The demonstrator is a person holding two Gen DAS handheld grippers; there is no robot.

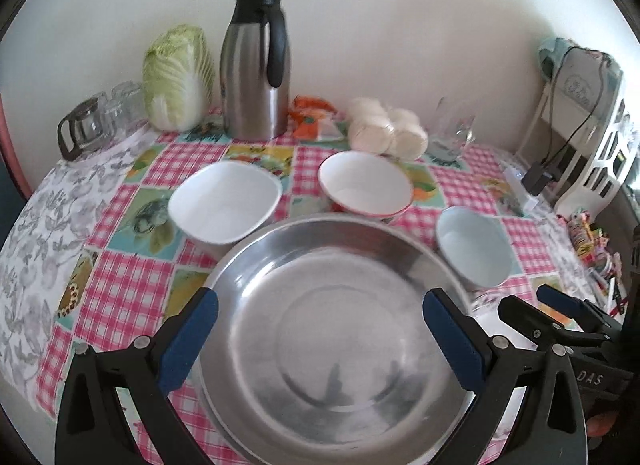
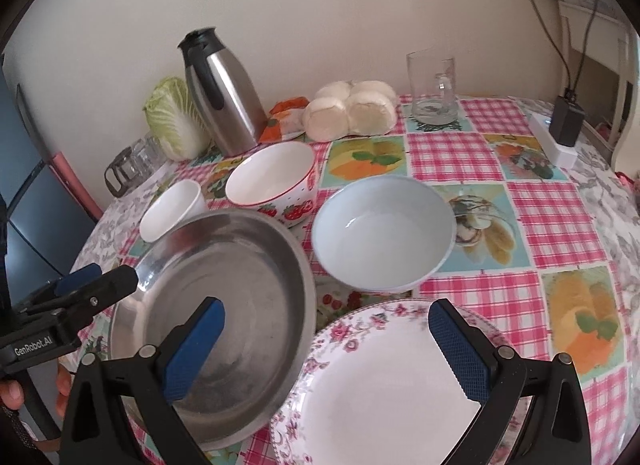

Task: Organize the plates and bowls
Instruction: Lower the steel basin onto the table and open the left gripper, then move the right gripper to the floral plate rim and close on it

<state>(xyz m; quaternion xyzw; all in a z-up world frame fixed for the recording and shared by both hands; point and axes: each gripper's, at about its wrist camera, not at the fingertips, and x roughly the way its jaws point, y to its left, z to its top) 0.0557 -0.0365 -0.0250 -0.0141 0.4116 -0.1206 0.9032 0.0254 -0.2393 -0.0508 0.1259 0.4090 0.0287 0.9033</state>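
Left gripper [image 1: 320, 329] fingers wide, astride the steel plate [image 1: 336, 329] — no contact visible. Right gripper [image 2: 326, 349] fingers wide above the floral plate [image 2: 384, 385] — steel plate just beside.

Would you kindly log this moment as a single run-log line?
left hand-held gripper: open over steel plate | right hand-held gripper: open over floral plate | three bowls unstacked

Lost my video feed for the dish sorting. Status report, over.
Both grippers open: left gripper over the steel plate, right gripper over the floral plate. Three bowls stand behind, unstacked. Steel plate's edge overlaps the floral plate's rim.
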